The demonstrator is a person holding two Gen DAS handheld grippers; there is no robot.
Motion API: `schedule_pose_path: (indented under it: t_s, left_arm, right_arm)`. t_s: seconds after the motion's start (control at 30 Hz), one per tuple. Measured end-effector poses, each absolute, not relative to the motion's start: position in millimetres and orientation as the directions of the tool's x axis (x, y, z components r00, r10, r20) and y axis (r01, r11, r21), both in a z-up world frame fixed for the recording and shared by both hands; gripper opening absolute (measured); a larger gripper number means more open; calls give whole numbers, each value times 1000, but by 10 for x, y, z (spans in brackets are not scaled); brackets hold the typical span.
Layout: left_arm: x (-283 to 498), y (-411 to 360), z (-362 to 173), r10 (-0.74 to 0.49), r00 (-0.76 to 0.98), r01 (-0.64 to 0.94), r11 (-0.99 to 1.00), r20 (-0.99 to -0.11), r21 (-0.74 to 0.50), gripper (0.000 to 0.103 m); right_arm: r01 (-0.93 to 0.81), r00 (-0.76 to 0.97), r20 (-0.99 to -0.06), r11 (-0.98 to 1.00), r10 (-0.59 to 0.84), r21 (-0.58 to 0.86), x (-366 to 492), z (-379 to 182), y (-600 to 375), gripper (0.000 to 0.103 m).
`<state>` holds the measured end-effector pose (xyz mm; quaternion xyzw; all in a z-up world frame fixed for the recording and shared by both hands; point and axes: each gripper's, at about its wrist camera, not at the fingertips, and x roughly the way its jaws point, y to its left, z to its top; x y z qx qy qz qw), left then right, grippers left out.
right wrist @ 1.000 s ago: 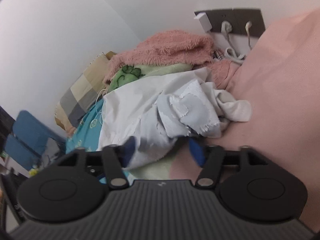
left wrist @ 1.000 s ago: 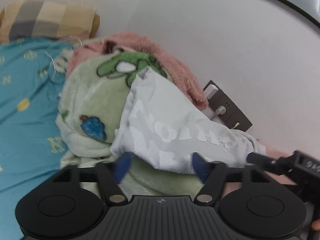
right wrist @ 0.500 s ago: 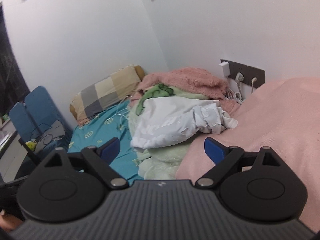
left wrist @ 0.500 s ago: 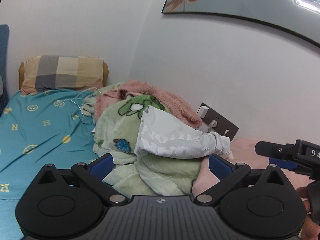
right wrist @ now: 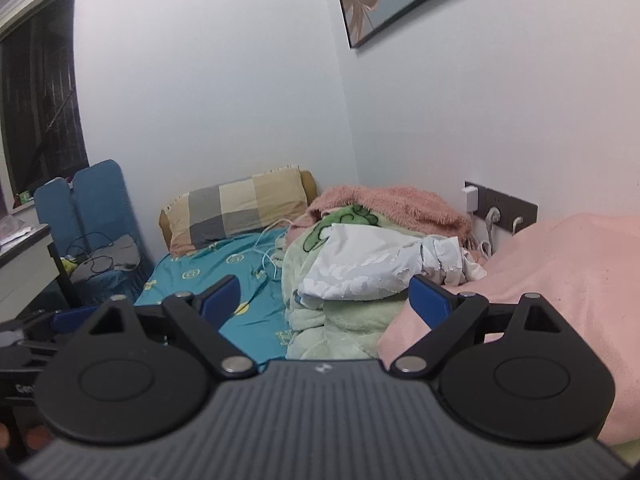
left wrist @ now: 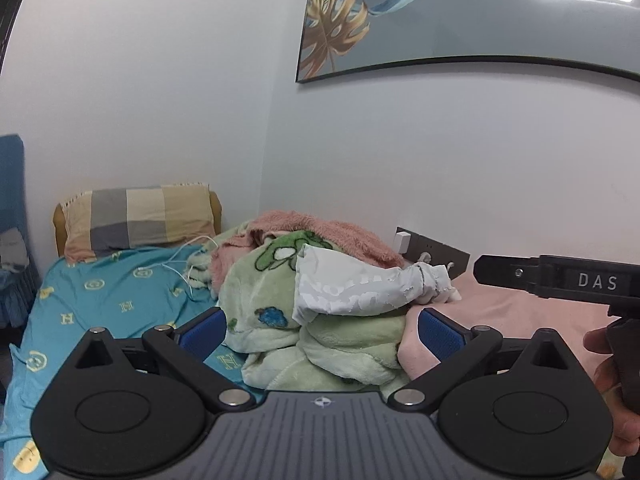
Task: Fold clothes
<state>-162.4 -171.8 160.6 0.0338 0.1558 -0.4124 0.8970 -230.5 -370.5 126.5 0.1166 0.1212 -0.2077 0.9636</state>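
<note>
Left wrist view: my left gripper (left wrist: 320, 330) and right gripper (right wrist: 322, 302) are both spread wide, empty. The white garment (left wrist: 356, 288) sits atop the green blanket (left wrist: 260, 300); a sloppy grab could drag that up too.

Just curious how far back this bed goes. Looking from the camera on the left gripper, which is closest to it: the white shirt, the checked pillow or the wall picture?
1. White shirt, straight ahead on the green blanket.
2. Checked pillow, back left at the bed's head.
3. Wall picture, high on the right.
</note>
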Motion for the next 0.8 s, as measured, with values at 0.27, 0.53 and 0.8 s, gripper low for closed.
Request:
schedule_pose_path:
  t_s: [0.27,0.53,0.8]
  left_arm:
    - [-1516,-1584,1471,-710,638,738,675,-299,-29,103]
    - [-1287,-1359,1418,-701,643,715,694,-307,-85,103]
    - [-1312,-1268,1478,-693,662,708,703,-286,-65,103]
  right_arm:
    - [462,872,-241,880,-427,113,-2154,1121,-3376,93]
    - [505,847,-232,860,-479,70,-2057,1056,-3235,93]
    - [526,834,-241,847,-496,80,-2025,1045,-3177,93]
